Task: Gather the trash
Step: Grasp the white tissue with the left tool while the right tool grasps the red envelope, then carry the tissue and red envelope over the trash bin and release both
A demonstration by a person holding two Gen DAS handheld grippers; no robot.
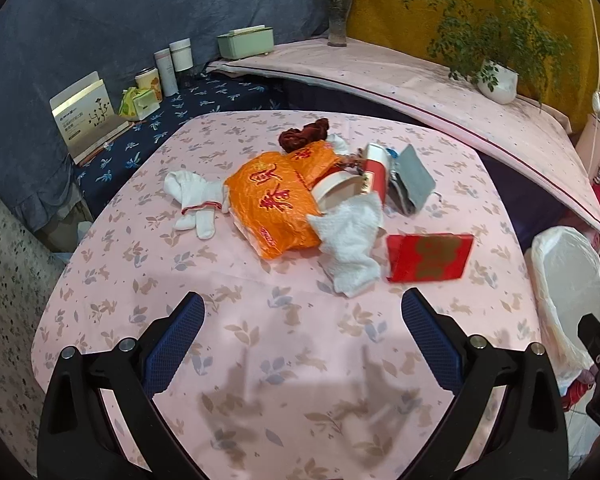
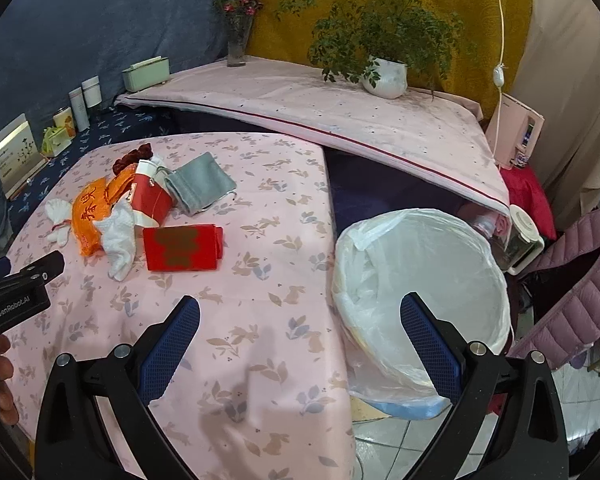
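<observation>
Trash lies piled mid-table: an orange plastic bag (image 1: pixel 276 200) (image 2: pixel 90 214), a crumpled white tissue (image 1: pixel 352 240) (image 2: pixel 121 236), a red envelope (image 1: pixel 428 256) (image 2: pixel 182 247), a red-and-white paper cup (image 1: pixel 370 178) (image 2: pixel 152 196), a grey pouch (image 1: pixel 410 178) (image 2: pixel 200 182), white gloves (image 1: pixel 192 204) (image 2: pixel 58 216) and a dark red scrap (image 1: pixel 304 136) (image 2: pixel 130 158). A bin with a white liner (image 1: pixel 572 292) (image 2: pixel 424 284) stands right of the table. My left gripper (image 1: pixel 302 340) is open, empty, above the table's near part. My right gripper (image 2: pixel 300 340) is open, empty, over the table's right edge beside the bin.
The table carries a pink rabbit-print cloth (image 1: pixel 260 360) (image 2: pixel 260 300). Behind it a pink-covered shelf (image 1: pixel 420 80) holds a potted plant (image 1: pixel 496 80) (image 2: pixel 384 76), a flower vase (image 1: pixel 337 28) and a green box (image 1: pixel 246 42). Jars and boxes (image 1: pixel 168 68) stand at back left. A purple jacket (image 2: pixel 572 280) hangs right.
</observation>
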